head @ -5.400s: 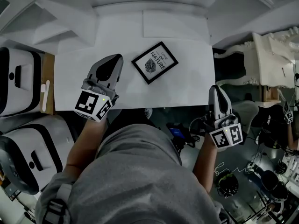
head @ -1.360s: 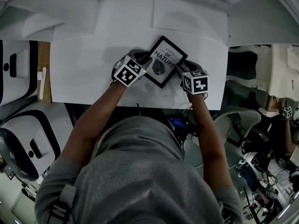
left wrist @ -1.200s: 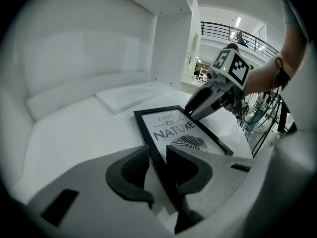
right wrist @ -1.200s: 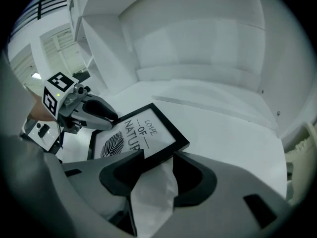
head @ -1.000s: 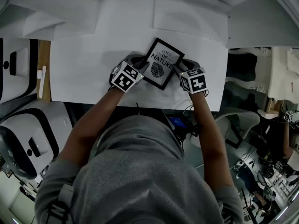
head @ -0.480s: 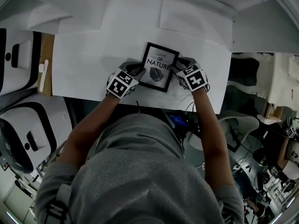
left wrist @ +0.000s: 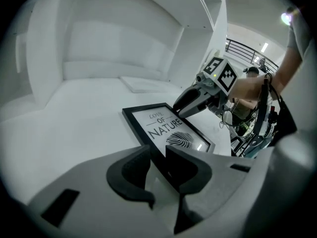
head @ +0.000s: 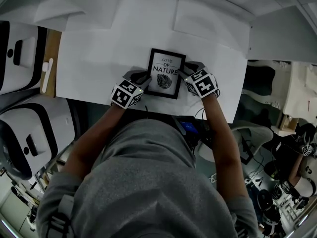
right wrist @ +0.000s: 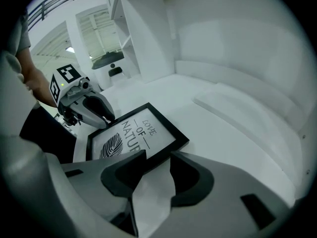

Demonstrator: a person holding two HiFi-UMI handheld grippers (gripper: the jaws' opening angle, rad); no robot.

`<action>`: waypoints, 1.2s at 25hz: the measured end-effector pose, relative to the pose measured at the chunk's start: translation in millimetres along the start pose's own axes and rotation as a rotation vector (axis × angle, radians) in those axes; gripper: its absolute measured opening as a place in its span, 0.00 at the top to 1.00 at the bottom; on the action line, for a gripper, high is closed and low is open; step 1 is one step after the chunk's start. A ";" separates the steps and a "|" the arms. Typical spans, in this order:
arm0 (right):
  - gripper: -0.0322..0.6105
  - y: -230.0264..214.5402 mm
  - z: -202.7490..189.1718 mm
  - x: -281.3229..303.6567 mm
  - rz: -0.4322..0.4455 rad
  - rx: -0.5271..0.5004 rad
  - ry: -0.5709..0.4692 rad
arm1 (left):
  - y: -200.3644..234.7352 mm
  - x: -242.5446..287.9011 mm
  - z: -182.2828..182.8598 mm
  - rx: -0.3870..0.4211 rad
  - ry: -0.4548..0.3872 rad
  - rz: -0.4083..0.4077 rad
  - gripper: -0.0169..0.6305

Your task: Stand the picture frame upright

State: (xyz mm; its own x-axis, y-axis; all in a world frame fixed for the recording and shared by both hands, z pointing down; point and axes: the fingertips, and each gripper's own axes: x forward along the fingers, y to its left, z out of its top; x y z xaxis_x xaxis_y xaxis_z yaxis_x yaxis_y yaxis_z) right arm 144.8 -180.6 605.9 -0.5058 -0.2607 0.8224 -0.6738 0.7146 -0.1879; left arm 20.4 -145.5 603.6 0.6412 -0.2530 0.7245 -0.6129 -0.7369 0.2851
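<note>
Head view first: the picture frame (head: pixel 166 73) lies face up on the white table (head: pixel 99 48), just above the middle of the shot, its "LOVE OF NATURE" print reading straight. The left tool (head: pixel 143 78) is at the frame's lower left edge and the right tool (head: pixel 185 71) at its right edge, one on each side (marker cubes tipped toward the camera).

Over to the left gripper view: the left tool (left wrist: pixel 157 150) fills the bottom of the shot. Its jaws have just been closing and now sit snug on the frame's (left wrist: pixel 166 128) dark border, one jaw over the glass, the other outside the edge, grasping it as far as I can see. The right tool (left wrist: pixel 179 108) reaches in from the upper right and touches the far edge.

Right gripper view now: the right tool (right wrist: pixel 158 157) has just been closing too. The frame's (right wrist: pixel 133 130) near corner sits between its jaws, but a sliver of white table shows between the border and the outer jaw, so this one is not clenched yet. The left tool (right wrist: pixel 106 118) is at centre left, at the frame's opposite edge.
</note>
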 end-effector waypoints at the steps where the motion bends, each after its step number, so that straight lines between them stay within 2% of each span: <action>1: 0.69 1.2 0.2 0.0 0.003 0.001 0.001 | -0.5 -0.8 -0.9 0.000 0.001 0.000 0.82; 5: 0.70 3.0 0.8 -0.4 0.003 0.008 0.000 | -1.3 -2.7 -2.1 0.000 -0.007 -0.002 0.82; 13: 0.72 0.2 -1.0 -1.7 0.009 0.114 -0.060 | -0.3 -3.4 -1.7 -0.009 -0.025 -0.032 0.82; 15: 0.72 -3.3 -1.9 -3.3 0.018 0.181 -0.086 | 1.4 -4.7 1.9 -0.034 -0.044 -0.030 0.82; 18: 0.72 -6.7 -2.4 -9.7 0.051 0.374 -0.162 | 6.2 -8.0 9.4 -0.078 -0.081 -0.018 0.80; 20: 0.72 -7.0 -3.5 -13.5 0.062 0.466 -0.196 | 8.4 -6.2 13.2 -0.086 -0.084 -0.018 0.80; 30: 0.72 5.4 -8.4 -10.2 0.035 0.541 -0.234 | 18.9 7.9 22.3 -0.141 -0.077 0.024 0.80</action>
State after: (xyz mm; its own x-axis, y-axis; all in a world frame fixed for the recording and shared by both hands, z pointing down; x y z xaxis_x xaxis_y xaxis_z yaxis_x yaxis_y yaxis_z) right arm 150.8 -168.6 600.9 -0.5966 -0.4234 0.6818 -0.8025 0.3087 -0.5105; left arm 24.2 -175.4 600.7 0.6559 -0.3208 0.6833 -0.6837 -0.6361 0.3577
